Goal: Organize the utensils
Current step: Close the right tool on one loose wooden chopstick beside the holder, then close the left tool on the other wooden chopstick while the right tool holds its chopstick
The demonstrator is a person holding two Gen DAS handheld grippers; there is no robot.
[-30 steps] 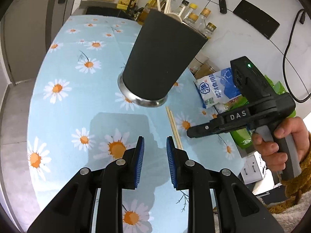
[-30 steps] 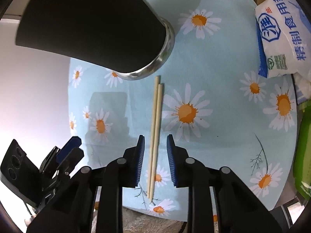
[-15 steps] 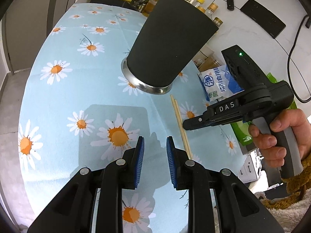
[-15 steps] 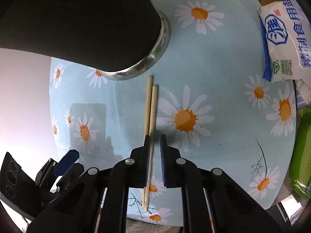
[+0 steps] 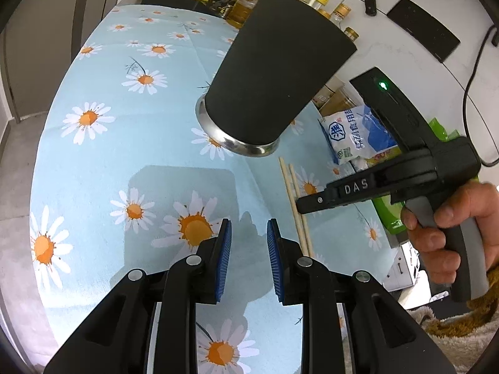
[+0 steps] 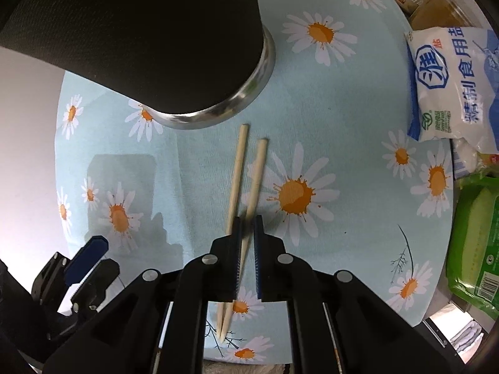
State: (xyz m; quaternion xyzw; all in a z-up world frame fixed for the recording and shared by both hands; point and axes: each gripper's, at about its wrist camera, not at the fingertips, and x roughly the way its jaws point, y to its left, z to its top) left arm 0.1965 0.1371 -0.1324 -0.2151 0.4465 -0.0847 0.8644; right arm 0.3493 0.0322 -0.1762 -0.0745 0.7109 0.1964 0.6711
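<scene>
Bright, even daylight; soft shadows (fisheye bends the edges).

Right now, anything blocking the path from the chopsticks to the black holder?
Nothing visible does. The right claw is closed on the chopsticks, and only bare tablecloth lies between their far ends and the black holder. The salt bag sits off to the right, and the left claw is open, clear of them.
</scene>
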